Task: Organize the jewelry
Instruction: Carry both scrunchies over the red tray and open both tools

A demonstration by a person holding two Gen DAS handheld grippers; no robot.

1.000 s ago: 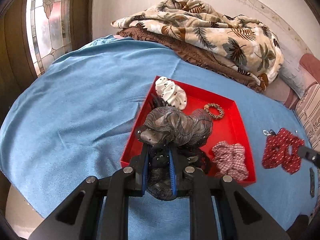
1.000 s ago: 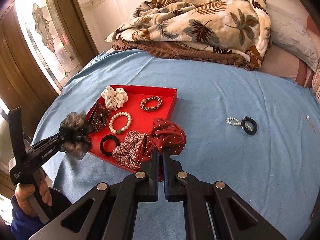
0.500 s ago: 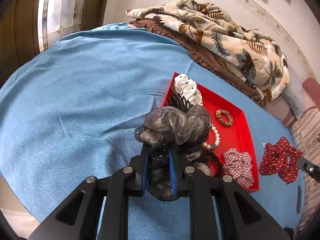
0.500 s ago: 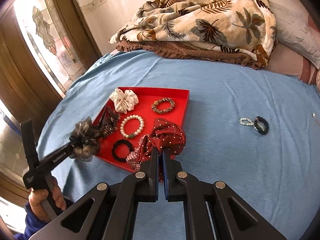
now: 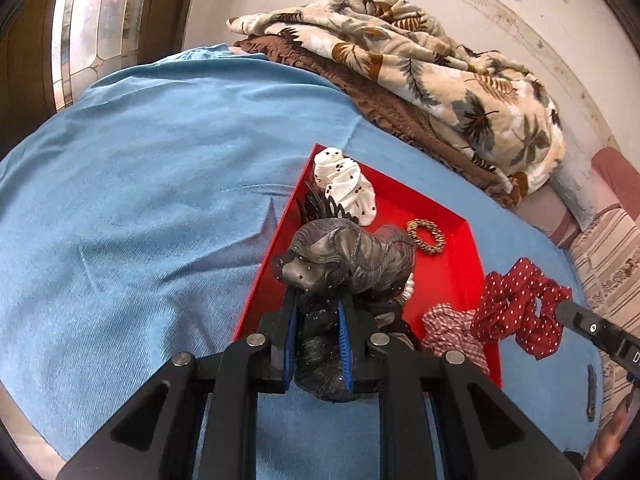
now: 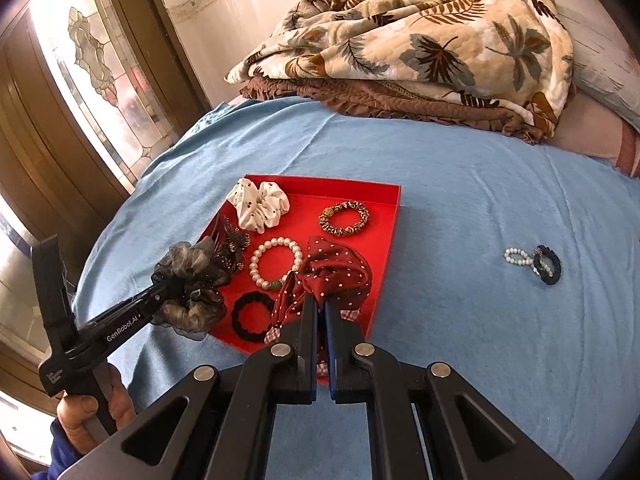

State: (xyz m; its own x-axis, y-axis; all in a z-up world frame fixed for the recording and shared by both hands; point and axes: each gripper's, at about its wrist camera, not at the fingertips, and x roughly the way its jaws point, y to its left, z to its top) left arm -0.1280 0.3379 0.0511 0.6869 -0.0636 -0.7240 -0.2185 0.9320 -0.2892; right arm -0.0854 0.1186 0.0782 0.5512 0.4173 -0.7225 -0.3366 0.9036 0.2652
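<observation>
Grey scrunchie (image 5: pixel 352 256) pinched in left tool (image 5: pixel 318 312), red scrunchie (image 6: pixel 332 276) in right tool (image 6: pixel 320 312), above red tray (image 6: pixel 384 216).

My left camera looks down along its fingers from close above the near left edge of the red tray (image 5: pixel 460 264), the wall at twelve o'clock, while my right camera sits farther back, and both share that tray (image 6: pixel 384 232) and the leafy blanket (image 5: pixel 440 80).

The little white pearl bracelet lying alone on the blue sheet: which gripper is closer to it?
Right. The right gripper sits at the red tray's near corner, closer to the pearl bracelet; the left gripper is beyond the tray's far side.
</observation>
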